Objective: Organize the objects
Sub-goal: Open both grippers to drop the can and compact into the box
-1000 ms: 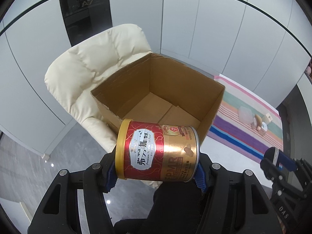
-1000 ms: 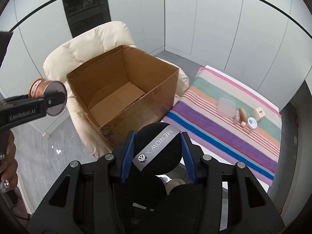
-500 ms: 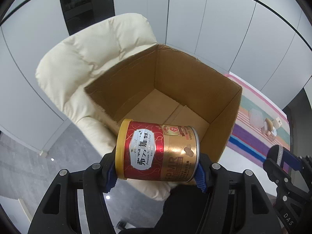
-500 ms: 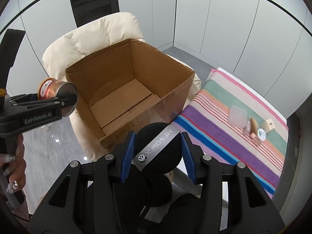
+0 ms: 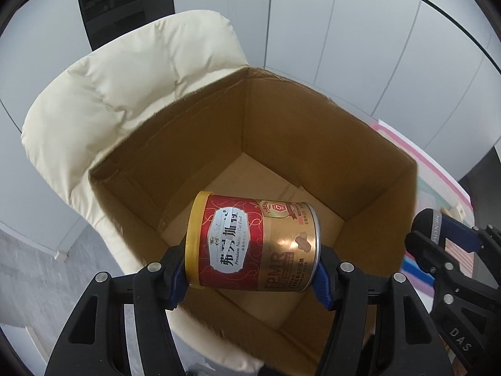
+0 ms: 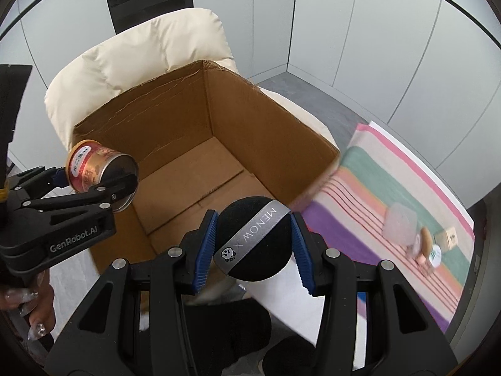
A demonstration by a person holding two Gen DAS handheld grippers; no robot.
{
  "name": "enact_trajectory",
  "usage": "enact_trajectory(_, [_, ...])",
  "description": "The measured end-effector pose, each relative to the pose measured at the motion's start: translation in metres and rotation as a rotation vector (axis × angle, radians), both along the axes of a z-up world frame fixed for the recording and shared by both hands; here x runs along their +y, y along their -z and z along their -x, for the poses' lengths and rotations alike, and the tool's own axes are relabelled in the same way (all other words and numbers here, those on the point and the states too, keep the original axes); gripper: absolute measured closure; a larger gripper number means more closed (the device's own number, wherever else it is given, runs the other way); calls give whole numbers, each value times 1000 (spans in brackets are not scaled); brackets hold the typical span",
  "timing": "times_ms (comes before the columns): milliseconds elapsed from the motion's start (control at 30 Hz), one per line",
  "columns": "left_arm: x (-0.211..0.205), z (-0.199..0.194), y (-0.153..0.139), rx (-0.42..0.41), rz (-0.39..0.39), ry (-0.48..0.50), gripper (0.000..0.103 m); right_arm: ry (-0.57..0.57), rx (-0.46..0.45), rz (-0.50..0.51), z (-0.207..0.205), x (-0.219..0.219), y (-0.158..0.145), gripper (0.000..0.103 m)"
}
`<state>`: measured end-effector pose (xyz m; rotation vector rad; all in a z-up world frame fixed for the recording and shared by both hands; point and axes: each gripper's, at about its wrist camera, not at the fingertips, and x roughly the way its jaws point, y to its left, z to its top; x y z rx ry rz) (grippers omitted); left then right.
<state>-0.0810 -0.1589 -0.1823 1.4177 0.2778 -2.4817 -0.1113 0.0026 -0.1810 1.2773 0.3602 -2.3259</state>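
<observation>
The left gripper (image 5: 252,274) is clamping a red-and-gold cat food tin (image 5: 252,241) sideways over the open brown cardboard box (image 5: 313,131) mid-frame, while the right gripper (image 6: 253,244) is squeezing a black round sponge puff (image 6: 253,238) at the box's near edge, both probably lined up for dropping in.

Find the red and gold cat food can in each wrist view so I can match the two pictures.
Left wrist: cat food can at lower centre, on its side, clamped in the left gripper.
Right wrist: same can at left edge, over the box's near-left corner.
Shared landmark: the open cardboard box.
</observation>
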Motion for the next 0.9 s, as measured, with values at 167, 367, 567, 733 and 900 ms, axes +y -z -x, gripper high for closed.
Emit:
enact_trajectory(167, [-16,20,4,-1,-13,-29,39,-24,-6,-2,27,-18,16,55])
enact_trajectory(367, [-29,30,11,-14,-1,-64,39,-30,-32,12,48,-33,33,55])
enact_trajectory(567, [-33,33,17,-21,-18,-68,39,-35,-48,13,52,-40,43,55])
enact_trajectory(733, [-33,33,11,7,-15,-77,22,-50,-12,-1,50,-44,40,23])
enact_trajectory(900, [-31,27,-1,49,48,-100,11,-47,59,-4,44,-44,30,6])
